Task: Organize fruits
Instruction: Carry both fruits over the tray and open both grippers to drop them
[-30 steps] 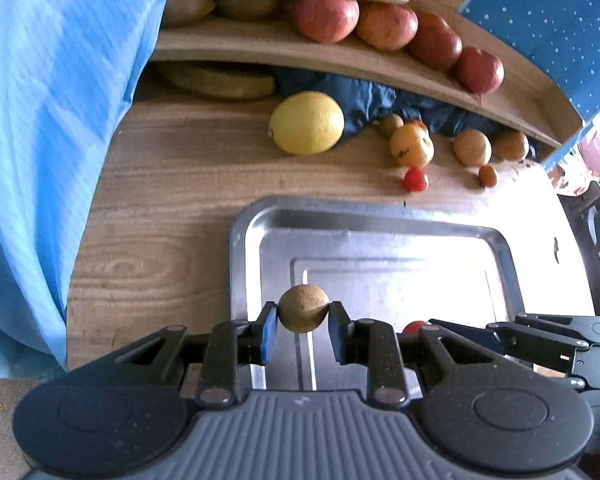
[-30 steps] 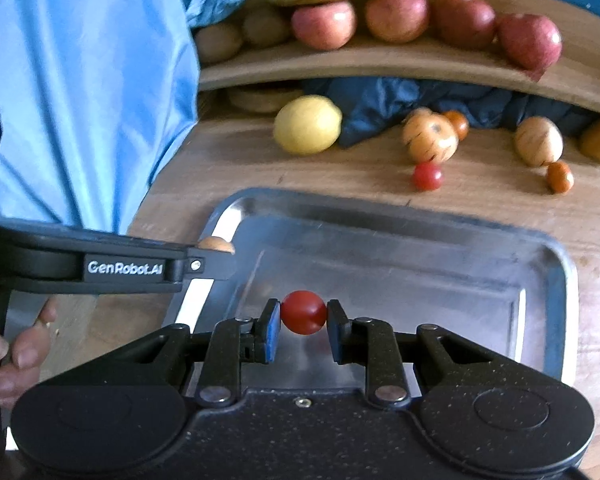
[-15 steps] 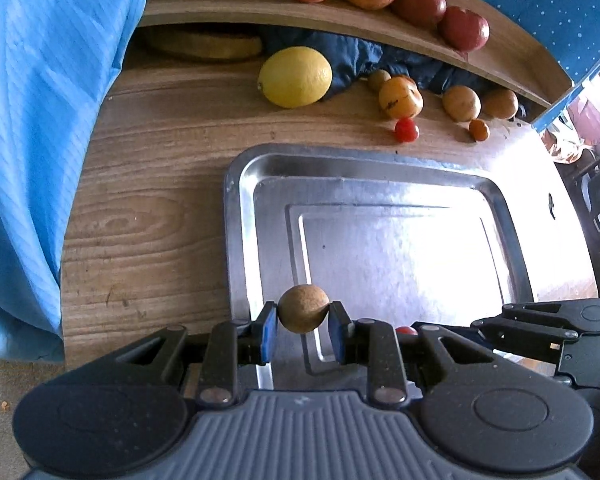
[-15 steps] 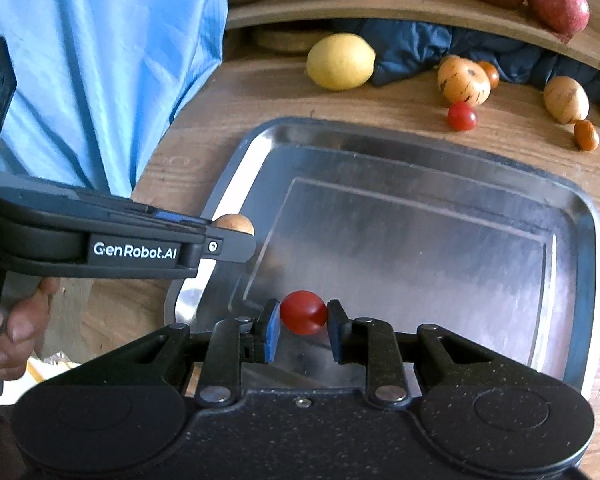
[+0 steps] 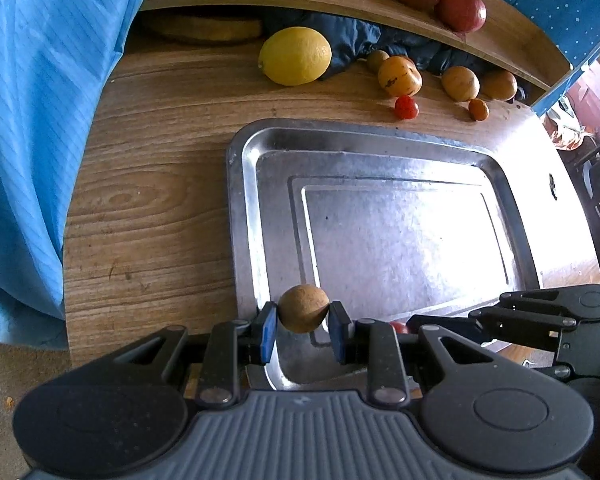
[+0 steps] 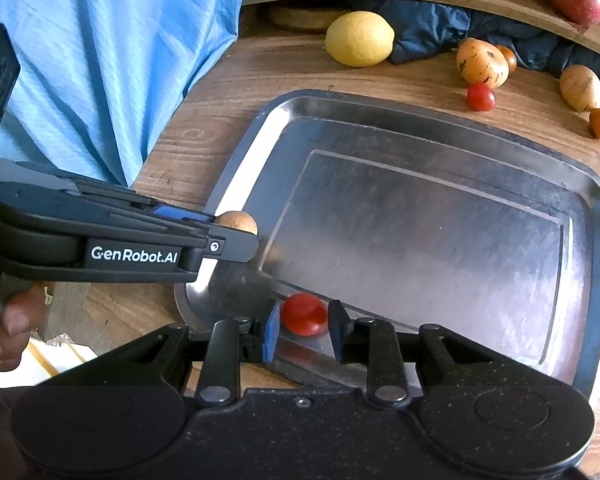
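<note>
Fruit now hangs lower over the metal tray's (image 5: 236, 200) near-left corner: left tool (image 5: 302, 316) clamps a brown round fruit (image 5: 303, 308), right tool (image 6: 303, 322) a red tomato (image 6: 303, 314), suggesting both are about to be released.

The right gripper (image 6: 303, 330) is pinching a red cherry tomato (image 6: 303, 314) over the near-left corner of a steel tray (image 6: 596, 216) sitting on the wooden desk (image 6: 220, 92). From the left, the left gripper (image 6: 236, 236) is holding a small brown fruit (image 6: 236, 222) above the tray's left rim — a lemon (image 6: 359, 38) and a second cherry tomato (image 6: 481, 96) are lying beyond.
</note>
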`<action>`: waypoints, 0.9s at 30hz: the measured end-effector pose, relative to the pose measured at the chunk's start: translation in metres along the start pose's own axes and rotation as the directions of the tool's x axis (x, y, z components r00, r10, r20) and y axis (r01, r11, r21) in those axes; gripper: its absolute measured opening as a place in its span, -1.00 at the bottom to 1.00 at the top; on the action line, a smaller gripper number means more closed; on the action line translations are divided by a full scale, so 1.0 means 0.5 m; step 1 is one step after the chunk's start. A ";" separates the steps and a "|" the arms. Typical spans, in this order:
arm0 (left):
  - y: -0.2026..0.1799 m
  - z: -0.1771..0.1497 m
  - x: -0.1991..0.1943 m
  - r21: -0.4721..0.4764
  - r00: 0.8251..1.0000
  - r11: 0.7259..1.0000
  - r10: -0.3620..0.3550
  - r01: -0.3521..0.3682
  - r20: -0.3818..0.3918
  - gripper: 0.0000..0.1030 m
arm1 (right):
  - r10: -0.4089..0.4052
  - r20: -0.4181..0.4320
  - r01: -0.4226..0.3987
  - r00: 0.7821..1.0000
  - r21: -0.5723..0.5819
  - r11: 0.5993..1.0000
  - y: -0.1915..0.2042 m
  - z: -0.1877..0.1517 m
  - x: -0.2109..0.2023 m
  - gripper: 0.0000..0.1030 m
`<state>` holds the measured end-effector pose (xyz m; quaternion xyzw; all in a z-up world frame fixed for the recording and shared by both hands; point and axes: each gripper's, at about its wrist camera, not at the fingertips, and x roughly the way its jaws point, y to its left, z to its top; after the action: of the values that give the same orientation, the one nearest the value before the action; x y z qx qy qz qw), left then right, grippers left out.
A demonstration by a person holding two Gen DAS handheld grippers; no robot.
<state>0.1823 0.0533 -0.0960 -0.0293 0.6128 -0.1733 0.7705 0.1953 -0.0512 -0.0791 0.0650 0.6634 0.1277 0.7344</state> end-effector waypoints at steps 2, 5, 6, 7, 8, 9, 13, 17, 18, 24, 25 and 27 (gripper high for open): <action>-0.001 -0.001 0.001 0.000 1.000 1.000 0.001 -0.001 -0.002 -0.42 | 0.000 -0.004 0.000 1.000 0.000 1.000 0.002 0.000 0.000 -0.44; -0.001 -0.004 0.001 0.000 1.000 1.000 0.002 -0.002 -0.005 -0.42 | 0.000 -0.008 0.000 1.000 0.000 1.000 0.002 0.000 0.001 -0.44; 0.000 -0.004 0.001 -0.002 1.000 1.000 0.001 -0.001 -0.004 -0.42 | 0.001 -0.009 -0.001 1.000 -0.001 1.000 0.001 0.001 0.002 -0.44; 0.000 -0.005 0.001 -0.001 1.000 1.000 0.000 0.000 -0.003 -0.42 | 0.000 -0.008 0.000 1.000 -0.001 1.000 0.001 0.001 0.002 -0.42; 0.000 -0.005 0.000 -0.001 1.000 1.000 0.000 0.000 0.000 -0.41 | 0.000 -0.008 0.000 1.000 -0.001 1.000 0.001 0.000 0.002 -0.42; 0.000 -0.005 -0.002 0.001 1.000 1.000 -0.001 0.001 0.004 -0.36 | 0.000 -0.007 0.000 1.000 -0.001 1.000 0.002 0.000 0.002 -0.41; 0.002 -0.005 -0.009 0.010 1.000 1.000 -0.009 0.009 0.013 -0.25 | 0.000 -0.002 0.000 1.000 0.000 1.000 0.000 -0.004 0.000 -0.32; -0.003 -0.008 -0.019 0.035 1.000 0.999 -0.002 0.002 0.017 0.09 | -0.001 0.004 0.001 1.000 0.010 1.000 -0.004 -0.010 -0.007 -0.12; -0.004 -0.009 -0.023 0.041 1.000 0.999 0.005 -0.006 0.026 0.17 | -0.005 0.005 0.005 1.000 0.012 1.000 -0.005 -0.010 -0.009 -0.05; -0.006 -0.015 -0.048 0.074 1.000 0.997 0.006 -0.007 0.015 0.63 | -0.021 0.006 0.021 1.000 -0.005 1.000 -0.009 -0.017 -0.030 0.31; -0.007 -0.017 -0.053 0.084 1.000 0.996 0.008 -0.008 0.011 0.66 | -0.026 0.005 0.026 1.000 -0.007 1.000 -0.009 -0.018 -0.034 0.39; -0.009 -0.020 -0.061 0.108 1.000 0.994 0.015 -0.014 -0.001 0.77 | -0.033 0.003 0.034 0.999 -0.009 0.999 -0.011 -0.020 -0.041 0.48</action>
<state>0.1659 0.0601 -0.0691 0.0169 0.6036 -0.2004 0.7715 0.1839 -0.0630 -0.0618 0.0508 0.6626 0.1182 0.7378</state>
